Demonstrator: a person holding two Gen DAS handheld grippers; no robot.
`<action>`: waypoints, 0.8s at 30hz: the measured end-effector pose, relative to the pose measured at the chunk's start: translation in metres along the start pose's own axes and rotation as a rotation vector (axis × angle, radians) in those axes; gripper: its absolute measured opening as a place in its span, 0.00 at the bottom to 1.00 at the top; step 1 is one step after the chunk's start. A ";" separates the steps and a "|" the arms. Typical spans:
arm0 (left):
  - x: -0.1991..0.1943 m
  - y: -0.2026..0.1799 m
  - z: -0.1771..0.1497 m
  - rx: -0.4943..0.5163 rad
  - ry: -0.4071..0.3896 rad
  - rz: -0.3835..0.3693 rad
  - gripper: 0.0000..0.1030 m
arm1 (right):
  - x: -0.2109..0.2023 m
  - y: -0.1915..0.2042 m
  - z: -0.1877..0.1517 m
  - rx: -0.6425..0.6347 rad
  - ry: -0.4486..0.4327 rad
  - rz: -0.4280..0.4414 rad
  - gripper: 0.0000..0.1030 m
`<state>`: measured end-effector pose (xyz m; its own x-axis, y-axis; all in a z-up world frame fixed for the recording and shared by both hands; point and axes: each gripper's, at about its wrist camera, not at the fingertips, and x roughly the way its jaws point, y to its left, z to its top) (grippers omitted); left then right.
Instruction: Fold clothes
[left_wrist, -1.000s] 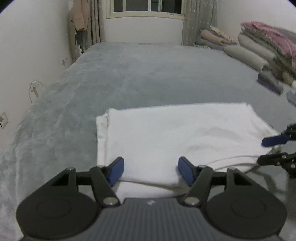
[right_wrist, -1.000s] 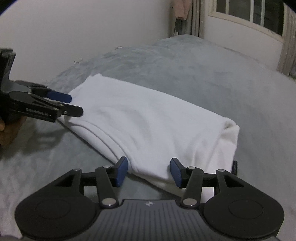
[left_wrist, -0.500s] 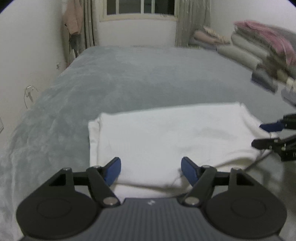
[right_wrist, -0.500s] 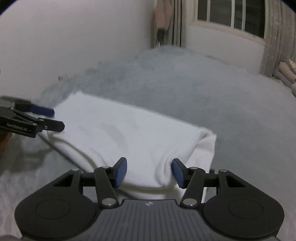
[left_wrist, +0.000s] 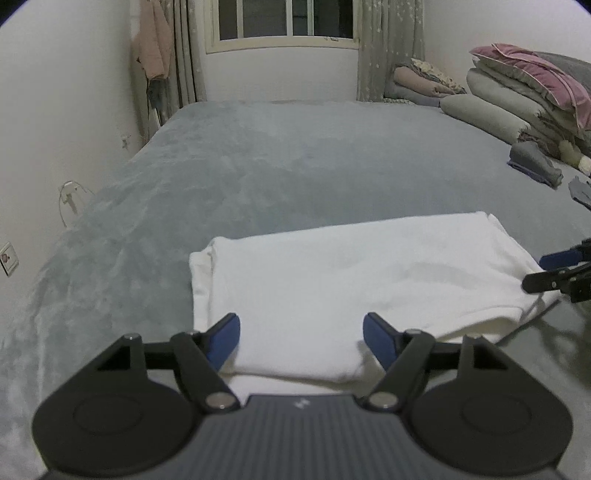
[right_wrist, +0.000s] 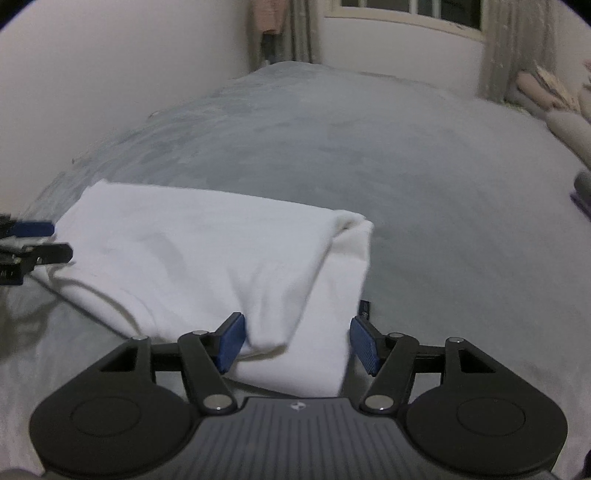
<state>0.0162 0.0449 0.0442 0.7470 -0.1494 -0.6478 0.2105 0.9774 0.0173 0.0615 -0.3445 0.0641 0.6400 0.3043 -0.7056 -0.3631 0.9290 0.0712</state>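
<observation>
A white garment lies folded into a flat rectangle on the grey bed. My left gripper is open at its near left end, and the folded edge lies between the blue pads without being pinched. In the right wrist view the same white garment shows its near right corner between the pads of my right gripper. Those jaws are opening, and neither pad presses on the cloth. Each gripper shows in the other's view: the right gripper at the right edge, the left gripper at the left edge.
Stacked pillows and quilts and folded grey clothes sit at the bed's far right. A white wall with a socket runs along the left. A window and a hanging pink garment are at the back.
The right gripper's jaws have widened and its view has swung right along the garment's end. The left gripper's jaws have spread a little; it has stayed in place.
</observation>
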 end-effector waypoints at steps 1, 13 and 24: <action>-0.001 0.000 0.001 -0.002 -0.002 0.000 0.70 | 0.000 -0.004 0.001 0.029 -0.004 0.012 0.63; 0.004 -0.023 -0.001 0.084 0.002 0.048 0.73 | 0.006 -0.034 -0.001 0.288 -0.012 0.073 0.64; 0.009 -0.018 0.001 0.038 0.028 0.080 0.74 | -0.006 0.007 0.009 0.067 -0.139 -0.041 0.64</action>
<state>0.0201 0.0253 0.0387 0.7446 -0.0662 -0.6643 0.1750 0.9796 0.0987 0.0613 -0.3376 0.0755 0.7426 0.2879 -0.6047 -0.2919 0.9517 0.0947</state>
